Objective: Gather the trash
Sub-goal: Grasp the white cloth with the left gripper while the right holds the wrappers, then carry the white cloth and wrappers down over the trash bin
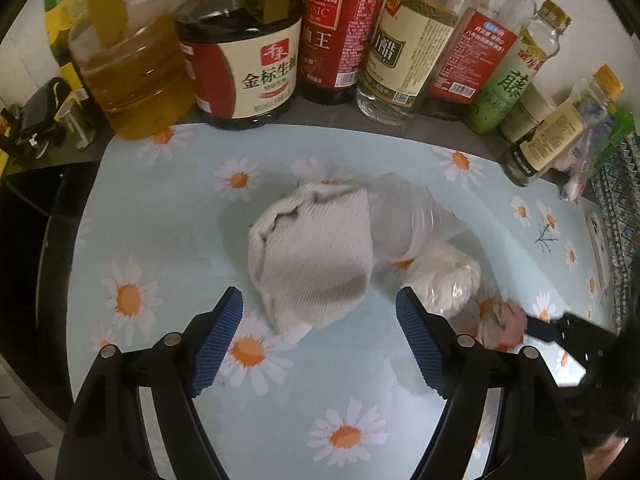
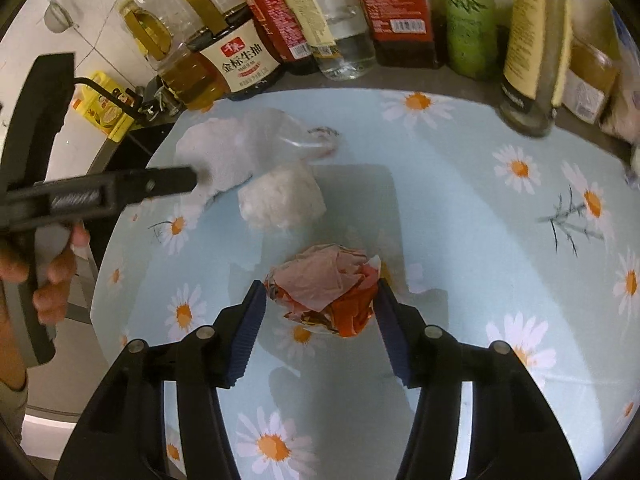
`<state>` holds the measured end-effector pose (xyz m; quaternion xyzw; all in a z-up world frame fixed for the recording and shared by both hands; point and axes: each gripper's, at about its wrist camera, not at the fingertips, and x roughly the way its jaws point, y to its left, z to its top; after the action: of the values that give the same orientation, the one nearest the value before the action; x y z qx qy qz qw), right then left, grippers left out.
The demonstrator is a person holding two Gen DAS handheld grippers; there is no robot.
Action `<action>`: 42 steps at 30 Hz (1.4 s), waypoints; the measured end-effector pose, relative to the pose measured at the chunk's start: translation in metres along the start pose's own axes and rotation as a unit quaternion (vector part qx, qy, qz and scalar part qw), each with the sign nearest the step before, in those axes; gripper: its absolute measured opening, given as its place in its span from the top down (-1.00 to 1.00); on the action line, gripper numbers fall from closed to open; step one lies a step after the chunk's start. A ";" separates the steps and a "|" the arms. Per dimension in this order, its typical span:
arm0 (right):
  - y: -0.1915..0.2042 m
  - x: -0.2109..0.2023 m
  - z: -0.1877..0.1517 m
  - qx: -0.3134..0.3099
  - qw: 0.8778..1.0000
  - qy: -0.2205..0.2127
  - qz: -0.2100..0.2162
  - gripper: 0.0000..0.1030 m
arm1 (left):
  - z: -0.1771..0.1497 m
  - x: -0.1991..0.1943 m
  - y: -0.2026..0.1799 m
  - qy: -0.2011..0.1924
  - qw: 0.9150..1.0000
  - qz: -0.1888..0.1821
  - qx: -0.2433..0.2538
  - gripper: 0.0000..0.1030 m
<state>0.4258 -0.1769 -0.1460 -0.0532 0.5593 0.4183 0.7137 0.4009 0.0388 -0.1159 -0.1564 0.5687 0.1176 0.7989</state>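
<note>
Meanwhile right gripper (image 2: pixel 320 300) jaws clench crumpled wrapper (image 2: pixel 324 288) mid-mat; left gripper (image 1: pixel 318 308) jaws gape over cloth (image 1: pixel 312 260).

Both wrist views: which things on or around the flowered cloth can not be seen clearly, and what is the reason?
- Bottle row, left wrist view: tops cut off by the upper edge.
- Clear plastic bag, left wrist view: near part hidden behind the white cloth wad.
- Pink-orange wrapper, left wrist view: blurred, at the right tongs.
- White cloth wad, right wrist view: partly covered by the left tongs.
</note>
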 end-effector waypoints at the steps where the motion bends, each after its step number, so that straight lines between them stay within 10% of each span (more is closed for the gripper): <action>1: -0.002 -0.001 -0.002 0.003 1.000 -0.001 0.002 -0.08 | 0.003 0.002 -0.002 0.001 1.000 0.002 0.002 -0.49; 9: -0.012 -0.012 -0.013 0.028 0.999 -0.003 0.015 -0.08 | 0.021 0.026 0.001 0.003 1.000 0.029 -0.007 -0.45; 25: -0.013 -0.019 -0.022 0.029 0.999 -0.006 0.019 -0.08 | 0.016 0.024 -0.002 -0.017 1.000 0.019 -0.005 0.25; 42: 0.022 -0.032 -0.045 0.023 1.000 -0.019 0.010 -0.08 | -0.030 -0.028 0.002 -0.045 0.999 0.004 0.023 0.31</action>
<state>0.3769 -0.2044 -0.1273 -0.0235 0.5551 0.4136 0.7213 0.3643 0.0291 -0.0985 -0.1306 0.5353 0.1146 0.8266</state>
